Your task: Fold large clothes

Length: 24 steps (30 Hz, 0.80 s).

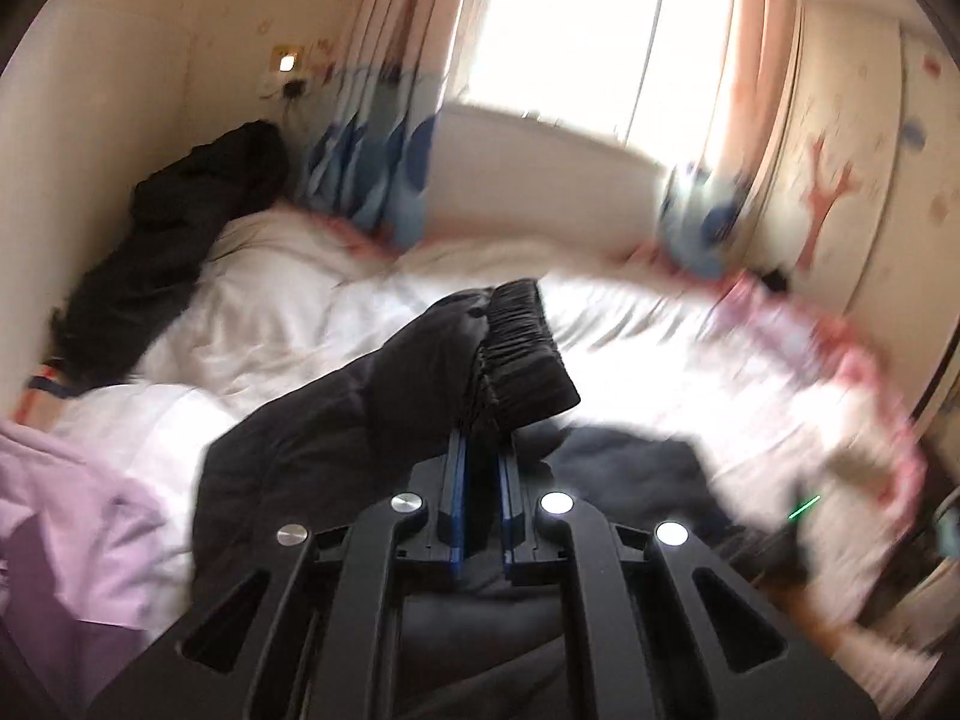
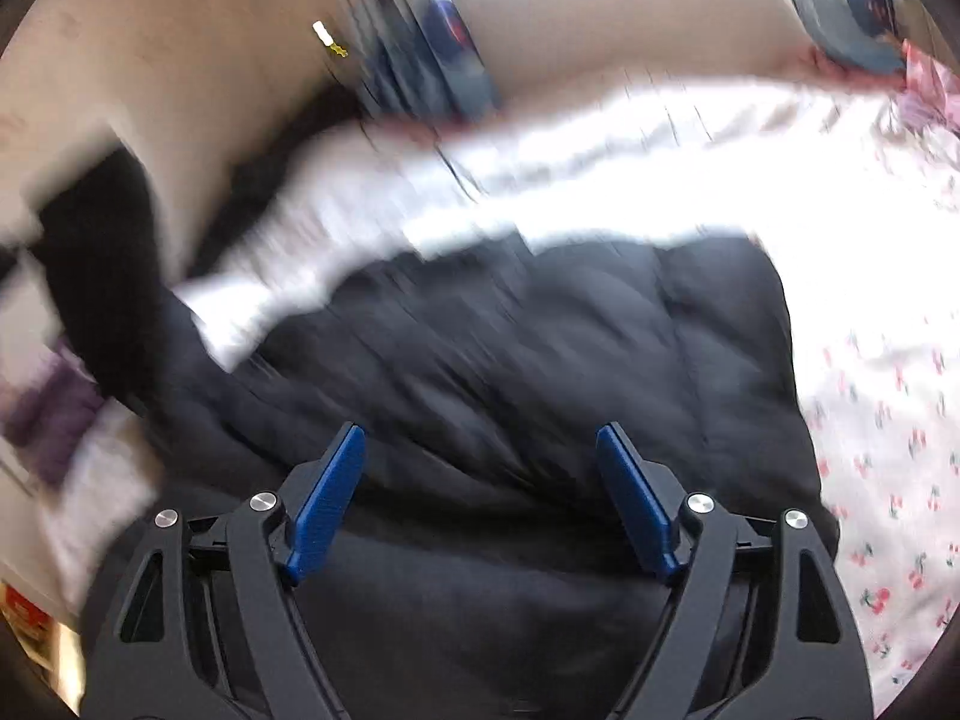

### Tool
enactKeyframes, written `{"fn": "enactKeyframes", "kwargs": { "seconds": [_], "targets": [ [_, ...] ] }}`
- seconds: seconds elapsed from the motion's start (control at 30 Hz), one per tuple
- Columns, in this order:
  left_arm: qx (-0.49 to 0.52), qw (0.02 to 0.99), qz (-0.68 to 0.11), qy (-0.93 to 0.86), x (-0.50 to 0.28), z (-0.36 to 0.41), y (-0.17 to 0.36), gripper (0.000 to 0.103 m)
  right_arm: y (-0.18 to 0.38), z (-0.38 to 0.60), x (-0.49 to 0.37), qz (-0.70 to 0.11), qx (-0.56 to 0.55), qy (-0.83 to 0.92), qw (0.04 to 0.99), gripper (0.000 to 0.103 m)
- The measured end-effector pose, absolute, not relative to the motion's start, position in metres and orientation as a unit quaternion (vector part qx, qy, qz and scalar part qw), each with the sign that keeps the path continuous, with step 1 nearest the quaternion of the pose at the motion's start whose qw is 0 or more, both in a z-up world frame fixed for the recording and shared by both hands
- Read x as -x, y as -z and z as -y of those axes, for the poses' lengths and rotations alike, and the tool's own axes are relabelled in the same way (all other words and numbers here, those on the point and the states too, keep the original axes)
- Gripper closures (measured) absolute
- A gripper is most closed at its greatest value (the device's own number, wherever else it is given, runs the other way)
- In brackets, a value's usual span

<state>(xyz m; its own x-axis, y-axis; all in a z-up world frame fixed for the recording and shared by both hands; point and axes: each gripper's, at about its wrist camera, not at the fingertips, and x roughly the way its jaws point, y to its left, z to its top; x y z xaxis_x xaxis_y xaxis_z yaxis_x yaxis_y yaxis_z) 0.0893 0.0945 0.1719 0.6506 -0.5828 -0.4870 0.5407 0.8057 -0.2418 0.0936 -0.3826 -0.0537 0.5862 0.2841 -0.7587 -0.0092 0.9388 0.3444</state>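
A black padded jacket (image 2: pixel 510 360) lies spread on the bed (image 1: pixel 288 306), and the fold is at the sleeve step: the left gripper (image 1: pixel 485 438) has its jaws pinched narrow on the sleeve (image 1: pixel 360 420) right at the ribbed cuff (image 1: pixel 522 348), which sticks up past the blue pads, with the sleeve hanging from the grip above the jacket's body. The right gripper (image 2: pixel 480 450) hangs over the jacket's body with its jaws wide and nothing between them; its pads are clear of the cloth. The next move, as I judge it, calls for carrying the cuff across the body and laying the sleeve flat, while the right jaws come down to pin or take the other side. The padding is thick and slippery, so the cuff could slide out of so small a bite. No container is in view. Another dark garment (image 1: pixel 180 228) is heaped near the wall, and a lilac cloth (image 1: pixel 66 516) lies at the bed's near left.
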Motion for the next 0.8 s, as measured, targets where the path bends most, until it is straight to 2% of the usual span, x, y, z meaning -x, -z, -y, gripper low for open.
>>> {"fn": "enactKeyframes", "kwargs": {
  "seconds": [0.07,0.23,0.43,0.6,0.8],
  "targets": [
    [0.082,0.902,-0.264,0.332,-0.091,-0.081,-0.183,0.093,0.068,0.385,-0.098,-0.461,-0.163,-0.092,0.868,0.026],
    [0.141,0.873,-0.231,0.405,-0.08,-0.025,-0.204,0.093,0.049,0.394,-0.095,-0.439,-0.207,-0.118,0.866,0.026],
    [0.151,0.83,-0.24,0.481,-0.077,0.063,-0.197,0.093,0.016,0.422,-0.082,-0.33,-0.317,-0.204,0.865,0.026],
    [0.162,0.797,-0.28,0.51,-0.081,0.126,-0.159,0.093,0.022,0.467,-0.08,-0.267,-0.441,-0.218,0.829,0.019],
    [0.178,0.77,-0.334,0.514,-0.092,0.175,-0.097,0.094,0.054,0.51,-0.08,-0.224,-0.574,-0.216,0.757,0.018]
  ]
}}
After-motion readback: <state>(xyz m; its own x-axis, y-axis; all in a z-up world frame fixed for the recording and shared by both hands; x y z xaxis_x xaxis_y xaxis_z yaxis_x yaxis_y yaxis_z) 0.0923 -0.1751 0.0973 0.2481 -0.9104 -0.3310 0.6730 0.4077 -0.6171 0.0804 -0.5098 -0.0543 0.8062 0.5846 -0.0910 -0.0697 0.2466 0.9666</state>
